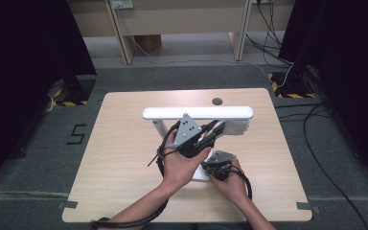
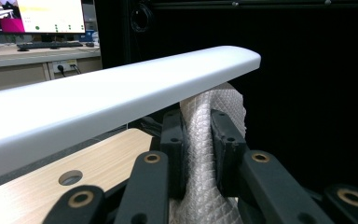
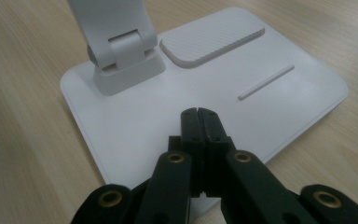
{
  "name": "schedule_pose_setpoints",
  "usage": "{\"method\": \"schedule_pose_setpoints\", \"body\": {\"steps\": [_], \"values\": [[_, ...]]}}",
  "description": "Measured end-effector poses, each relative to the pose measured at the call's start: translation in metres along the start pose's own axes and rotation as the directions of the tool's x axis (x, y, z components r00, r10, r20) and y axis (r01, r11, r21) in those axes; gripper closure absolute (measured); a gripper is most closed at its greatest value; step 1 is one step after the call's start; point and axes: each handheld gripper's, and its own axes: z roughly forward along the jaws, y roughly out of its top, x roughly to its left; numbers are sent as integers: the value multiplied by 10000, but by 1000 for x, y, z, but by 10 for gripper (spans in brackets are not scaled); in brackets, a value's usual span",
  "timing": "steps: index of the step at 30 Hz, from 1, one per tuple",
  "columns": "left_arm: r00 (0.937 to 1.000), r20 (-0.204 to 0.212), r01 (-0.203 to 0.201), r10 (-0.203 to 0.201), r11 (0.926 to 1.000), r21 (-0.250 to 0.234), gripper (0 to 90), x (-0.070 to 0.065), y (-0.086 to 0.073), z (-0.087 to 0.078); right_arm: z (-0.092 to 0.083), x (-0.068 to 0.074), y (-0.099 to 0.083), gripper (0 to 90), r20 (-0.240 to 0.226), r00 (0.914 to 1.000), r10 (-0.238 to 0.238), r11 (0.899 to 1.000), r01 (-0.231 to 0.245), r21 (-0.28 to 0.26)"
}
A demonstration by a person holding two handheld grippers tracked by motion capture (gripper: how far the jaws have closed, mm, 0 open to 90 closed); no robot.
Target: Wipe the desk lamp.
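From above, the left gripper (image 1: 214, 130) is reaching under the lamp's white bar (image 1: 197, 113), its fingers clamping a white quilted cloth (image 2: 214, 140). The right gripper (image 3: 198, 112), fingers fully closed on nothing, is pressing onto the lamp base (image 3: 121, 126) standing on the worktop (image 1: 124, 143).

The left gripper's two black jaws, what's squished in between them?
A white quilted cloth, pinched between the jaws of the left gripper just under the lamp's white bar, as the left gripper view shows.

"5" on the floor mat (image 1: 76, 133)
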Motion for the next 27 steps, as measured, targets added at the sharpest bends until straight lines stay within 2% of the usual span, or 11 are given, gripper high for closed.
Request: {"method": "schedule_pose_setpoints", "body": {"steps": [18, 27], "values": [[9996, -216, 181, -182, 9998, -48, 770, 9, -2, -12, 0, 0, 0, 900, -11, 10000, -32, 10000, 32, -34], [9994, -314, 136, -138, 9999, -62, 770, 12, -3, -17, 0, 0, 0, 900, 8, 10000, -40, 10000, 40, -33]]}}
